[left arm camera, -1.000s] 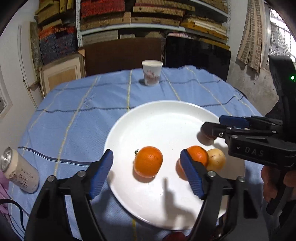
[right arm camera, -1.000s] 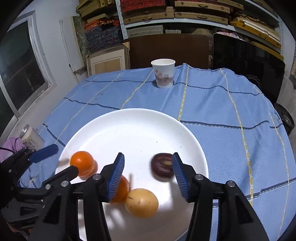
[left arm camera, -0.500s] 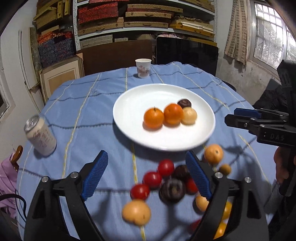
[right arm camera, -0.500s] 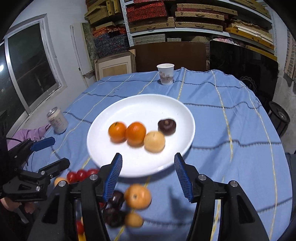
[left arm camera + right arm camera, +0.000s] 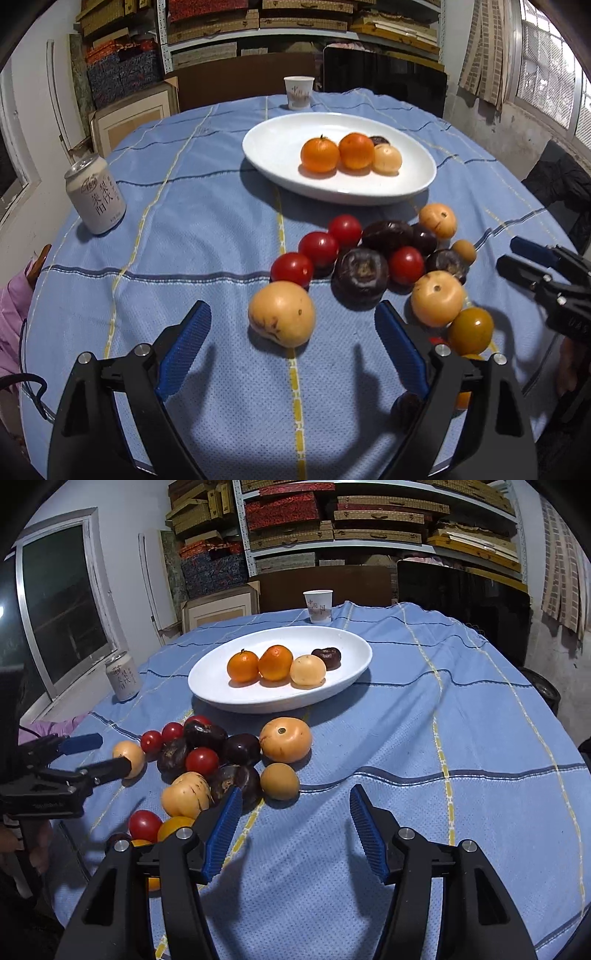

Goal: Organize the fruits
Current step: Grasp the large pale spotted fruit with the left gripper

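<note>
Four fruits are already set on the white plate [image 5: 413, 184]; before it, the still-opening left gripper [image 5: 291, 347] and half-open right gripper [image 5: 295, 821], both empty, are judged poised for the next pick, the pale fruit [image 5: 281, 314] to be straddled.

white plate [image 5: 280, 155], blue striped tablecloth [image 5: 207, 229]

Your white oval plate [image 5: 221, 698] holds four fruits in a row: two oranges [image 5: 242, 665] [image 5: 275, 662] touching, a pale yellow fruit [image 5: 307, 669] beside them, and a dark purple fruit [image 5: 326, 657] at the far end. Just in front of the plate, a loose cluster lies on the cloth: red cherry tomatoes [image 5: 318, 248], wrinkled dark purple fruits [image 5: 360, 273], several pale orange-yellow round fruits [image 5: 281, 314] [image 5: 285, 740] and a small yellow tomato [image 5: 470, 330], many touching.
</note>
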`<move>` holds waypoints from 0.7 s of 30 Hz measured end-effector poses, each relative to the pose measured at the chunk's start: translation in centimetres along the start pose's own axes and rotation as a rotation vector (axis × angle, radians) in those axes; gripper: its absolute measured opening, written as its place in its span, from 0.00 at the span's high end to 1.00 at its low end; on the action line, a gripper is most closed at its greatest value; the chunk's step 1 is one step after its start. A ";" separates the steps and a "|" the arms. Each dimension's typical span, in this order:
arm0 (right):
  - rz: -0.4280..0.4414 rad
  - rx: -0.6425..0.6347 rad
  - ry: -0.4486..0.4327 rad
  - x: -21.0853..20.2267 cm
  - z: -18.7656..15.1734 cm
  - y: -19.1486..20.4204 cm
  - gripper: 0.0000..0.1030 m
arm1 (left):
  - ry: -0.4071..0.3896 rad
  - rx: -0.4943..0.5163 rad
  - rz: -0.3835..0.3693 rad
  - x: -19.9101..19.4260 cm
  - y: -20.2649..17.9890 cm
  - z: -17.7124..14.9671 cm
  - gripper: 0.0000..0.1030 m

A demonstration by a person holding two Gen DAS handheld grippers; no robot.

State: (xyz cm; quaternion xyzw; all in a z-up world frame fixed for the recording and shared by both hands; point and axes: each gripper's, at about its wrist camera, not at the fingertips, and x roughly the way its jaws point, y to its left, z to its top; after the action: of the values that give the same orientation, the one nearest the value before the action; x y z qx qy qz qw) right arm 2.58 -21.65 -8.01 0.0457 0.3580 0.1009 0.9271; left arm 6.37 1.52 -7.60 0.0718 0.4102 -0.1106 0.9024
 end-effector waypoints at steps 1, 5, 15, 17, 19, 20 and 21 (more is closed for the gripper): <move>0.013 0.013 0.009 0.2 0.0 -0.3 0.40 | 0.005 0.005 0.014 0.2 -0.1 -0.1 0.15; 0.028 0.045 0.023 0.6 0.0 -0.8 0.40 | 0.023 0.002 0.030 0.7 -0.1 -0.4 0.15; 0.056 0.058 0.024 0.7 0.0 -1.0 0.40 | 0.046 0.011 -0.001 1.6 -0.2 -0.6 0.52; 0.056 0.059 0.025 0.7 0.0 -1.0 0.40 | 0.035 -0.003 -0.016 1.5 0.0 -0.6 0.58; 0.056 0.059 0.025 0.7 -0.1 -1.0 0.39 | 0.030 -0.014 -0.030 1.4 0.2 -0.6 0.61; 0.056 0.058 0.024 0.7 -0.1 -0.9 0.39 | 0.024 -0.021 -0.034 1.3 0.3 -0.6 0.61; 0.056 0.055 0.023 0.6 -0.1 -0.9 0.39 | 0.013 -0.030 -0.038 1.1 0.5 -0.6 0.61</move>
State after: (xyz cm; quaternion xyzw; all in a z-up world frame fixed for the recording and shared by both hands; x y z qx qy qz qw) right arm 3.10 -22.42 -8.63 0.0799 0.3697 0.1173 0.9182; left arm 6.76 1.95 -8.84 0.0512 0.4188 -0.1211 0.8985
